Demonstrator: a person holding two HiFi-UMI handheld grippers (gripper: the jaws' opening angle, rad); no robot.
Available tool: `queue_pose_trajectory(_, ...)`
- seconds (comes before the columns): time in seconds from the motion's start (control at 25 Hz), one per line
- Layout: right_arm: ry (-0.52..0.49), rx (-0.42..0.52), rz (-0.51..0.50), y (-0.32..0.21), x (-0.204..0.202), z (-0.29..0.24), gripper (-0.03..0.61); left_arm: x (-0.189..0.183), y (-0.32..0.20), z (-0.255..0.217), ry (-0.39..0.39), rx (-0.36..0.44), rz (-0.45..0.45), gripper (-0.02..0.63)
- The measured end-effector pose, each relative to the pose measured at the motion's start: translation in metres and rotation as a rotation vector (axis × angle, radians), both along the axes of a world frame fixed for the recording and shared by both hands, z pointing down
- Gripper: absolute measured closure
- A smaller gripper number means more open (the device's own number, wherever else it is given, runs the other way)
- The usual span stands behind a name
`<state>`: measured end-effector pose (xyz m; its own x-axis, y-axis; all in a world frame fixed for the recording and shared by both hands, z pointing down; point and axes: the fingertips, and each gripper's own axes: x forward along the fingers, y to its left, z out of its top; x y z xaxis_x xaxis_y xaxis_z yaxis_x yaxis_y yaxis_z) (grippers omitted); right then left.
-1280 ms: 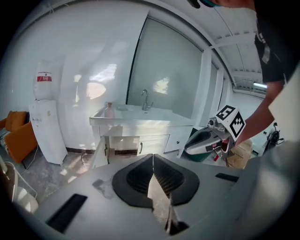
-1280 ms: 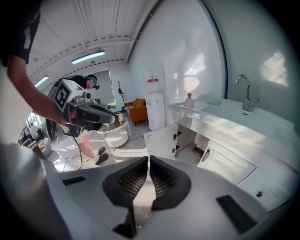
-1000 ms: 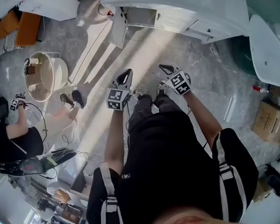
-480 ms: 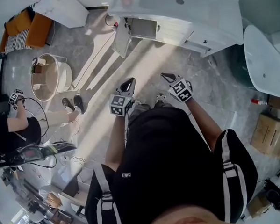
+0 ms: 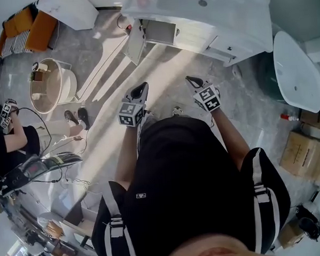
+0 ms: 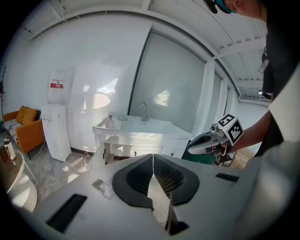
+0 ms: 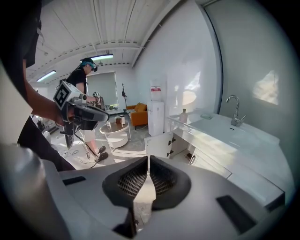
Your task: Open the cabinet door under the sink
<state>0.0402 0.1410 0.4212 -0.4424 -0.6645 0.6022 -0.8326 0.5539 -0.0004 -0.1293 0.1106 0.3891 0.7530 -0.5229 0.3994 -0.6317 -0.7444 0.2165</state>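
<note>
The left claw [image 6: 153, 159] is pressed together with nothing in it, and so is the right claw [image 7: 148, 164]; both hang in mid-frame of the head view over bare grey floor [image 5: 162, 71], well apart from the white surface [image 5: 240, 19] at the upper middle of that view, which carries the sink [image 5: 202, 3]. Under its left end one cabinet door [image 5: 136, 41] already stands swung out, the dark opening beside it exposed, while the shut fronts [image 5: 198, 37] to its right show small handles. If a further front is meant, the step in hand looks like the approach: get close first, spread one claw before it arrives, pinch the handle squarely rather than at the tip, then draw it along the hinge's arc instead of straight back. The idle claw should stay out of the door's swing.
</note>
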Motion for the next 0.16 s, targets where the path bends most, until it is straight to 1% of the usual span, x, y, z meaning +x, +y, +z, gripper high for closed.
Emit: queue_pose_trajectory(0.16, 0.005, 0.004, 0.005, -0.003, -0.0069, -0.0037, 0.506, -0.0042, -0.0031, -0.0014, 0.008, 0.006, 0.009, 0.597)
